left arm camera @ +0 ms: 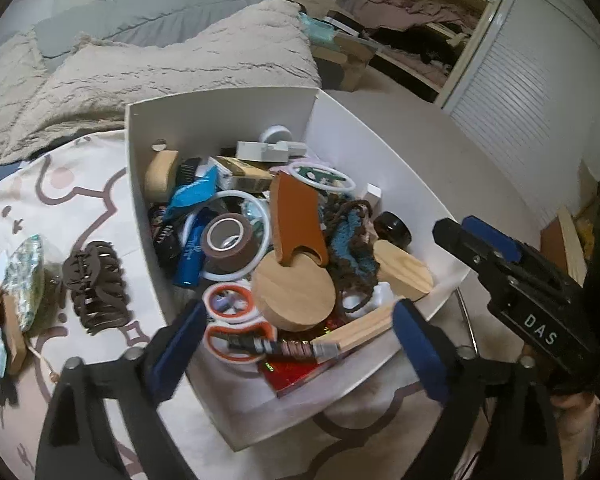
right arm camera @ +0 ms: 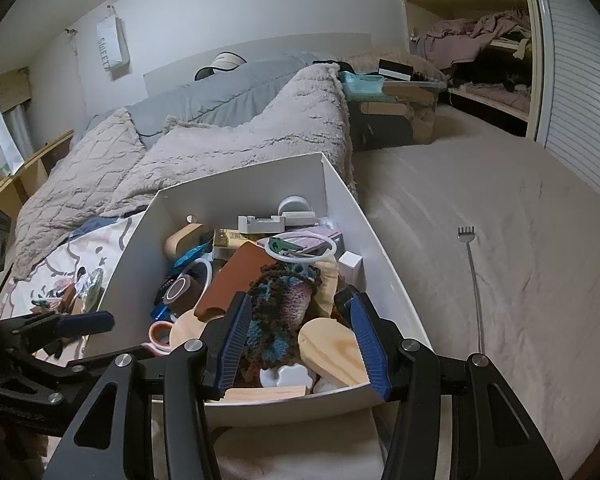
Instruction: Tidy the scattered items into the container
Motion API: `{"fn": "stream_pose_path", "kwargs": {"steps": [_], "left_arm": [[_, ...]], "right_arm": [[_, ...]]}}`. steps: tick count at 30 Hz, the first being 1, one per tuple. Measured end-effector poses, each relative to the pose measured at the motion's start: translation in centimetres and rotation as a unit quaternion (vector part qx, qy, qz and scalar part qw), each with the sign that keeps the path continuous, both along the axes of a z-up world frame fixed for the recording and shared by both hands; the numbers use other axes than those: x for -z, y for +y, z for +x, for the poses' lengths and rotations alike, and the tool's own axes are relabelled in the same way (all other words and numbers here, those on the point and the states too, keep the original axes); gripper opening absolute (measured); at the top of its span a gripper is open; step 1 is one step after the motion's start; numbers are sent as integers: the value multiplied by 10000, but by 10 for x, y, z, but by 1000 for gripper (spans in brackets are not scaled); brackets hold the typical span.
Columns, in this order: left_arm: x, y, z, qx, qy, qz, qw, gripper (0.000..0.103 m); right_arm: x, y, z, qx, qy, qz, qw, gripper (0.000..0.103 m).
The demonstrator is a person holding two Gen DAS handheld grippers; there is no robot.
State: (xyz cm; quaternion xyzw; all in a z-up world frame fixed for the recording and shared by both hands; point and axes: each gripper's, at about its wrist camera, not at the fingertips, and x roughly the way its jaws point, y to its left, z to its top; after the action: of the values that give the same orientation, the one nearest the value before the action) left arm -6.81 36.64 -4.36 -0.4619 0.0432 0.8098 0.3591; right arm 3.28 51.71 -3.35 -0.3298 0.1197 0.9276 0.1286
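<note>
The white box (left arm camera: pixel 220 120) sits on the bed, on the patterned sheet near its foot end, and it is already heaped: a roll of brown tape (left arm camera: pixel 230 242), orange-handled scissors (left arm camera: pixel 236 326), a round wooden lid (left arm camera: pixel 294 298), a crocheted piece (left arm camera: pixel 350 248), a brown leather case (left arm camera: pixel 296 220) and white rings among the rest. I have the left gripper (left arm camera: pixel 300 344) over the box's near corner with its jaws wide and nothing between the pads; a dark beaded strip (left arm camera: pixel 276 347) lies just beyond them on the pile, so I judge that the drop-off step is done for that item. The right gripper (right arm camera: pixel 300 340) hangs at the box's near edge, jaws about half apart, straddling the crocheted piece and a pale wooden oval (right arm camera: pixel 332 348); I see no pad pressing on either, so I read it as empty. Outside the box, by its left wall on the sheet, 1 brown claw clip (left arm camera: pixel 96 286) lies closest, with a shiny foil packet (left arm camera: pixel 26 280) and a cluster of small bits further toward the sheet's left edge. A metal back scratcher (right arm camera: pixel 474 276) lies well apart on the beige cover to the right. Next, I think, the left jaws should swing left, drop over the claw clip across its narrow body, close, then lift clear of the wall.
</note>
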Motion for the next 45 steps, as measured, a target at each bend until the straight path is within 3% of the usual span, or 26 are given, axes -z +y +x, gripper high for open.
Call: {"fn": "stream_pose_path", "kwargs": {"steps": [15, 16, 19, 22, 26, 31, 35, 40, 45], "left_arm": [[-15, -20, 10, -9, 339, -36, 9994, 96], [-16, -22, 11, -21, 371, -35, 9993, 96], [-18, -29, 14, -50, 470, -12, 9989, 96], [-21, -37, 17, -93, 583, 43, 9982, 99], [-26, -49, 21, -200, 741, 185, 9969, 102], [-33, -64, 28, -289, 914, 259, 9951, 103], [-42, -78, 36, -402, 1206, 307, 9914, 103], [-55, -98, 47, -608, 1495, 425, 9860, 103], [-64, -118, 59, -681, 1516, 679, 9837, 103]], "right_arm": [[-7, -18, 10, -21, 20, 134, 9999, 52], [-8, -21, 12, -17, 35, 160, 9999, 54], [-9, -27, 18, 12, 79, 224, 9997, 73], [-12, -35, 23, 27, 111, 381, 9992, 73], [-16, -46, 31, 29, 203, 572, 9982, 90], [-24, -62, 41, -34, 304, 758, 9967, 91], [-31, -75, 49, -64, 422, 862, 9954, 102], [-39, -89, 61, -99, 597, 742, 9954, 103], [-44, -104, 75, -60, 726, 811, 9940, 103]]}}
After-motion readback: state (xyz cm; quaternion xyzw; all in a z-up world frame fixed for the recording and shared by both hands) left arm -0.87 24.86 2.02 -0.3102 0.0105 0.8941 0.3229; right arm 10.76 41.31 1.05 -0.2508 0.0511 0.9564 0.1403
